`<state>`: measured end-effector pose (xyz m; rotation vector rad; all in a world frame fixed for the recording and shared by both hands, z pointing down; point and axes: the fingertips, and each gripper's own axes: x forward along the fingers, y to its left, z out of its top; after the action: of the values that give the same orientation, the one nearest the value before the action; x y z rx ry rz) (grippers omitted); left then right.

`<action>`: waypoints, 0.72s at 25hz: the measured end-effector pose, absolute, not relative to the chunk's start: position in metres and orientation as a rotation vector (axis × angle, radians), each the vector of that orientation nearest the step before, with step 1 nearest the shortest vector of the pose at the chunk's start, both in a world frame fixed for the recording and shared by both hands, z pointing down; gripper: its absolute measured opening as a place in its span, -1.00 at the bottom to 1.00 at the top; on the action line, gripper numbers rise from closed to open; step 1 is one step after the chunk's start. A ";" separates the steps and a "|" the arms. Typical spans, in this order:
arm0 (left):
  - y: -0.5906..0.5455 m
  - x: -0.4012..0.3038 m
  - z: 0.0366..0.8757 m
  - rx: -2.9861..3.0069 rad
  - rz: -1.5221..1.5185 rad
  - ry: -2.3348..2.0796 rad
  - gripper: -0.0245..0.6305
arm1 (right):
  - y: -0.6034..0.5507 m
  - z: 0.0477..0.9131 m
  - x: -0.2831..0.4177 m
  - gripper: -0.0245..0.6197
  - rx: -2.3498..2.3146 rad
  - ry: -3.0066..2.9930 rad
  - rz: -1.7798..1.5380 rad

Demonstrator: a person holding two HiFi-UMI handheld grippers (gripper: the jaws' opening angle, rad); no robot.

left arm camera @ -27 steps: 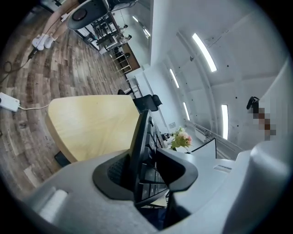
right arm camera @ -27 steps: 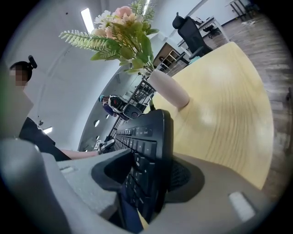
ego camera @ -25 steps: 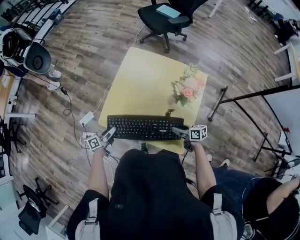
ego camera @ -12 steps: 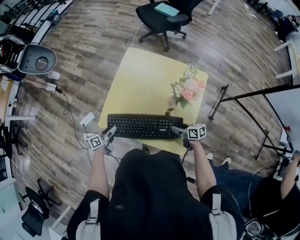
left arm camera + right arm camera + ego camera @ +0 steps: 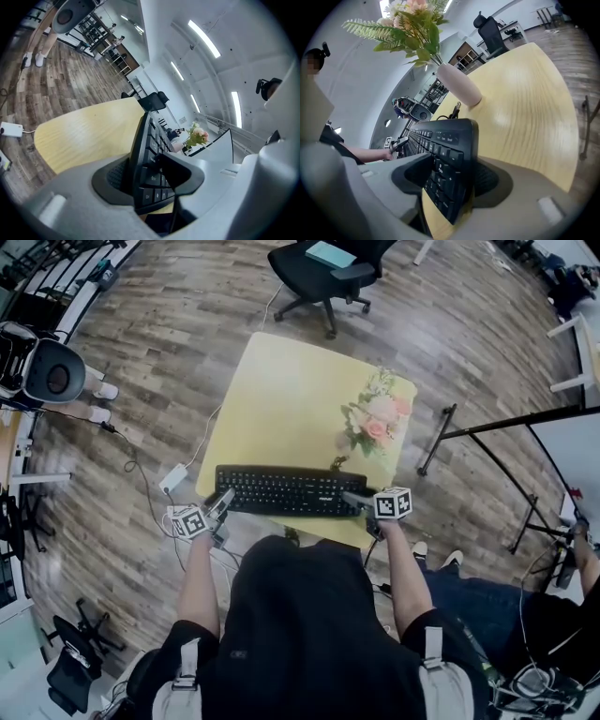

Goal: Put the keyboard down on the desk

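Note:
A black keyboard (image 5: 286,491) lies flat along the near edge of the yellow desk (image 5: 291,390). My left gripper (image 5: 223,500) is at its left end and my right gripper (image 5: 354,500) at its right end. In the left gripper view the keyboard (image 5: 149,140) stands edge-on between the jaws of the left gripper (image 5: 140,176), which have just been opening. In the right gripper view the keyboard (image 5: 452,150) sits inside the right gripper (image 5: 450,180). Those jaws have also just been opening, and a gap shows on the key side. Neither gripper's pads press on the keyboard.
A vase of pink flowers (image 5: 375,418) stands on the desk's right side, just behind the keyboard. A black office chair (image 5: 333,268) is beyond the desk. A white power strip (image 5: 173,477) and cables lie on the floor to the left, and a metal stand (image 5: 450,442) is to the right.
Both grippers stay at the keyboard's ends with hardly any shift. The round grey device at the far left of the floor has moved about.

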<state>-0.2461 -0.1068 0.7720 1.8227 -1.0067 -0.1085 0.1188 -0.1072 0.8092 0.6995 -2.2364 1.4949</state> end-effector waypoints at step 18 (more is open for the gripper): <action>-0.114 -0.257 0.788 1.799 0.042 -1.178 -0.26 | -0.107 0.807 0.116 -0.10 0.836 -2.215 1.433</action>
<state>-0.2569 -0.1142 0.7884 1.7986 -1.1781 0.0418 0.1155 -0.1067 0.8074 0.8364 -2.2146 1.4325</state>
